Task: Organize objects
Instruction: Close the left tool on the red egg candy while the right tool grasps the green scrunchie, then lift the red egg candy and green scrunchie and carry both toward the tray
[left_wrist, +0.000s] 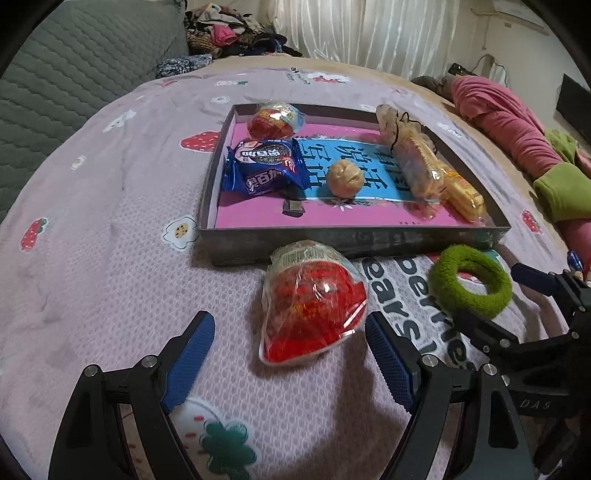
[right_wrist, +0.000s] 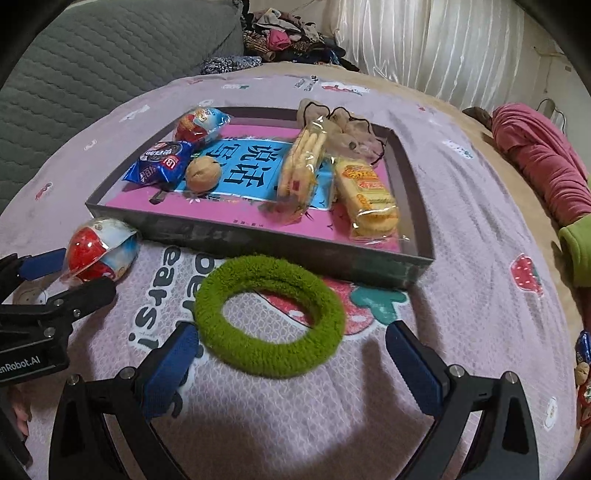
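Left gripper (left_wrist: 290, 341) fingers (left_wrist: 192, 354) spread around red snack pack (left_wrist: 314, 317); tray (left_wrist: 351, 240) beyond.

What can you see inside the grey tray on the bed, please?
The grey tray holds a blue snack packet, a walnut, a red-and-white wrapped snack, two biscuit packs and a beige pouch. They partly cover a pink-and-blue book.

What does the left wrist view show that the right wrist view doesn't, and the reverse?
Only the left wrist view: the left gripper head-on, open around the red wrapped snack. Only the right wrist view: the right gripper head-on, open around the green ring; small items at the right edge. Both: the tray holding snacks, the snack and ring lying outside it.
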